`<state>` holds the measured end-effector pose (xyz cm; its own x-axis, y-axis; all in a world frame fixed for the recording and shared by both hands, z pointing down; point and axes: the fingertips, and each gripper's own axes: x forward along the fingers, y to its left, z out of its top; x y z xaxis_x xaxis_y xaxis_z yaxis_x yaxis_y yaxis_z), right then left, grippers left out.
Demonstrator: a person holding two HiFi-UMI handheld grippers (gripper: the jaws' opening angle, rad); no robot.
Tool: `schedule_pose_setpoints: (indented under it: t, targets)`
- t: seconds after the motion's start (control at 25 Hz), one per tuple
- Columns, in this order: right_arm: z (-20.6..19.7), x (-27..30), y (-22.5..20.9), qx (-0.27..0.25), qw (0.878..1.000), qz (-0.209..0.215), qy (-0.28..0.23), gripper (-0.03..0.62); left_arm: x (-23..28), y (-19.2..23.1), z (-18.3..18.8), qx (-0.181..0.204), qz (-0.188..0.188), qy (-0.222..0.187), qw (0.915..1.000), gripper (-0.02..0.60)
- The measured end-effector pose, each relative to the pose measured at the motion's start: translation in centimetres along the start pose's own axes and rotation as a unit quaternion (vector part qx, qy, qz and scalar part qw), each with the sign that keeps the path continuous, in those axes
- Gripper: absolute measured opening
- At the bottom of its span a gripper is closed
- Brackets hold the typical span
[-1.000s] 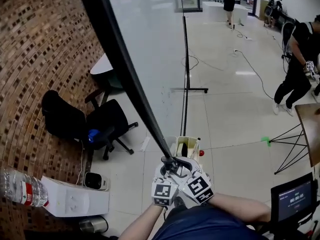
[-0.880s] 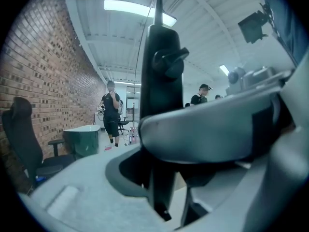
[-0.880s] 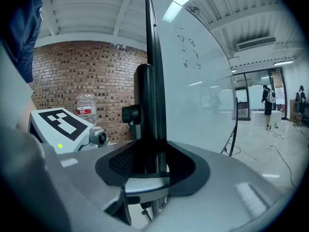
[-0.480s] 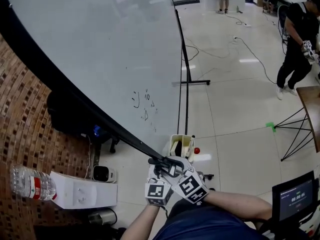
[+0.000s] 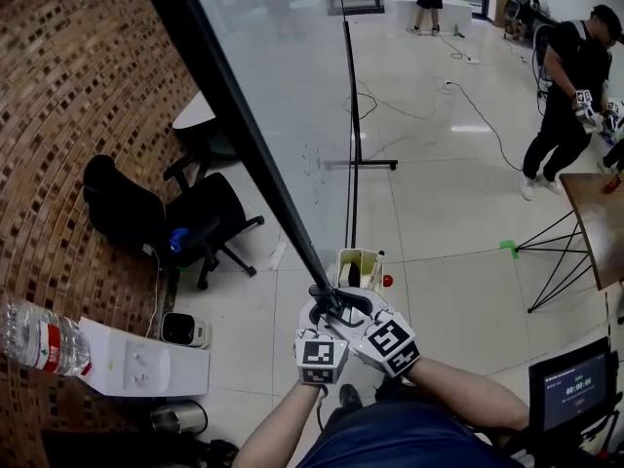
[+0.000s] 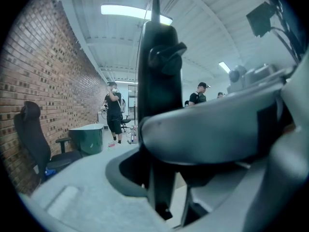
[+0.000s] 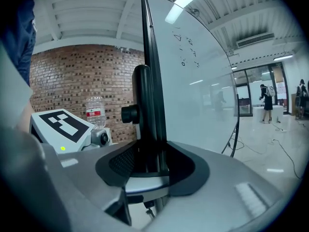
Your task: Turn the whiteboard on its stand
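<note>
Half a second earlier the whiteboard (image 5: 292,115) had spread its written face wide across the head view. By this moment it had swung back close to edge-on, so that its black frame (image 5: 234,130) ran as one dark line from the top left of that view down to the person's hands. The board hung on its stand, whose thin black upright (image 5: 349,115) rose just to the right of it. The brick wall (image 5: 78,86) and a black office chair (image 5: 195,227) lay on its left side and the open tiled floor on its right. Both tools were clenched on the near end of that frame, side by side and nearly touching. The left gripper (image 5: 320,312) had the black bar squeezed between its jaws. The right gripper (image 5: 357,308) was clamped on the same edge, just beside a round black knob (image 7: 129,114). The task looked to be in mid-turn, with the board being rocked or swung about its pivots rather than resting at a settled angle; which face it was meant to end on could not be told. The next move probably called for keeping both grips firm and carrying the edge on through its arc in one steady push. The frame would have to stay clear of the chair and the wall, and neither tool should let go before the board stopped on the stand.
</note>
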<state>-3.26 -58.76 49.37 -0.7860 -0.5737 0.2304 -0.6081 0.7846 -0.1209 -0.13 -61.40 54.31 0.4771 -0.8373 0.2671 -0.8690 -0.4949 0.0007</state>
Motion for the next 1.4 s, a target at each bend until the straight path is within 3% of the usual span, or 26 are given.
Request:
schedule_pose_setpoints:
  t: [0.16,0.36,1.04,1.4]
  targets:
    - [0.0,-1.5,-0.3,0.037,0.999,-0.020,-0.020,0.167,0.2,-1.4,0.2,0.004,-0.012,-0.007,0.9999,0.170]
    - [-0.7,-4.0,-0.8,0.043,0.997,-0.056,-0.017,0.163,-0.1,-4.3,-0.2,-0.005,-0.041,-0.005,0.9991,0.176]
    - [-2.5,-10.7,3.6,0.036,0.998,-0.046,-0.025,0.158,-5.3,-10.7,0.0,0.001,-0.041,-0.012,0.9991,0.189]
    - [-4.0,-12.8,5.4,0.034,0.997,-0.060,-0.018,0.156,-7.5,-12.7,-1.3,0.001,-0.052,-0.010,0.9986,0.195]
